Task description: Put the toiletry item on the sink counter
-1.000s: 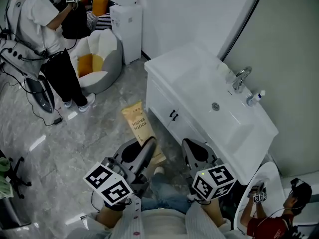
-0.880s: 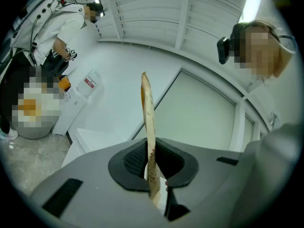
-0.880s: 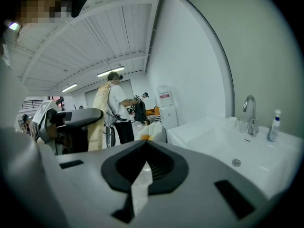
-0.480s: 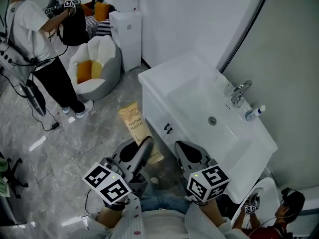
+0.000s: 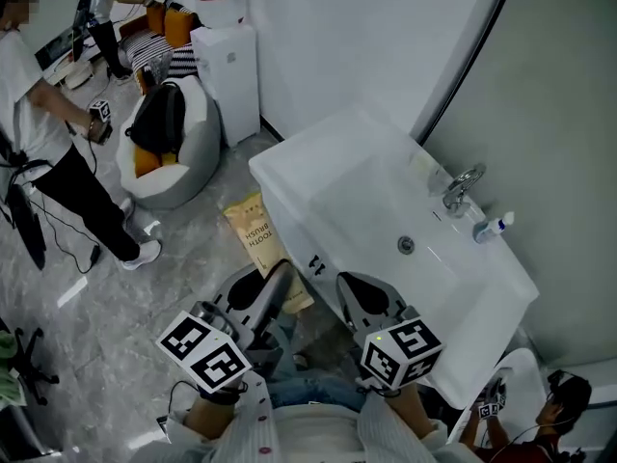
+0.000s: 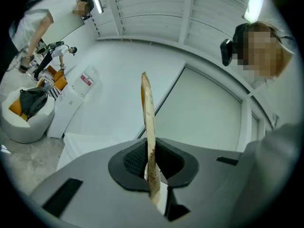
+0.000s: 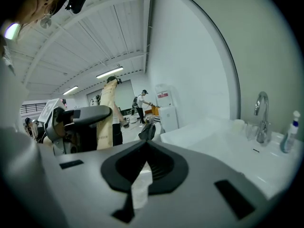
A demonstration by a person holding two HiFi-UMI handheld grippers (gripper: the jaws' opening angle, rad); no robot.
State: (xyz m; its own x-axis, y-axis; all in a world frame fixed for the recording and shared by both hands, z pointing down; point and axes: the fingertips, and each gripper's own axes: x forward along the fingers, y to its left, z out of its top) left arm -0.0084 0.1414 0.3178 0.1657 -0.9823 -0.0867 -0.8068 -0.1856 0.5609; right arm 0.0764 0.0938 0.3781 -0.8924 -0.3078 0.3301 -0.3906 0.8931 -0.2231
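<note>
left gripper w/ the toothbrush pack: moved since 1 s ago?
Yes. The left gripper, shut on the toothbrush pack, has closed in on the sink cabinet: its black door handles, earlier well ahead of the gripper's tip, now sit close beside it.

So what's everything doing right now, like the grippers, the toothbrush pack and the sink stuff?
left gripper: shut on the toothbrush pack
toothbrush pack: in the air, not yet on the sink counter
right gripper: shut, nothing in it
faucet: no water seen running
small bottle: upright beside the faucet
sink basin: empty
</note>
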